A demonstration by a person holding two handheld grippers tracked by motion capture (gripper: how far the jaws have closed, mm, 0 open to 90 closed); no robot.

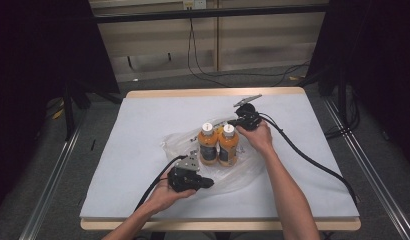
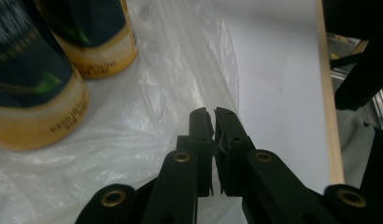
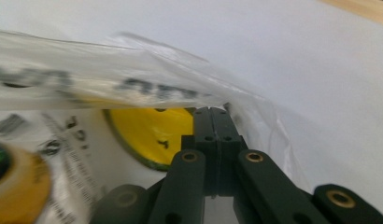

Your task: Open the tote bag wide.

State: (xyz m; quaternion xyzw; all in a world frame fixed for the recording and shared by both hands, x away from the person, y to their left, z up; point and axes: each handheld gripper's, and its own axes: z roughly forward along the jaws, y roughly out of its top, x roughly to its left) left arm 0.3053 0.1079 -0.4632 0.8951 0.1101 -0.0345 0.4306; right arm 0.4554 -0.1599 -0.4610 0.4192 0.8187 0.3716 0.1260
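Grippers (image 1: 209, 183) (image 1: 232, 121) pinch plastic bag (image 1: 243, 172) edges beside two bottles (image 1: 218, 145).

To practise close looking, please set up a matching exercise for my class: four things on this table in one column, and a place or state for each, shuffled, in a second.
Column 1
1. left gripper
2. right gripper
3. two orange bottles
4. plastic bag

Column 2
A. standing upright side by side, white caps on
B. clear, crumpled, spread on the white table cover
C. jaws pinched on the bag's near edge
D. jaws pinched on the bag's far edge, behind the bottles

Pairs: 1-C, 2-D, 3-A, 4-B
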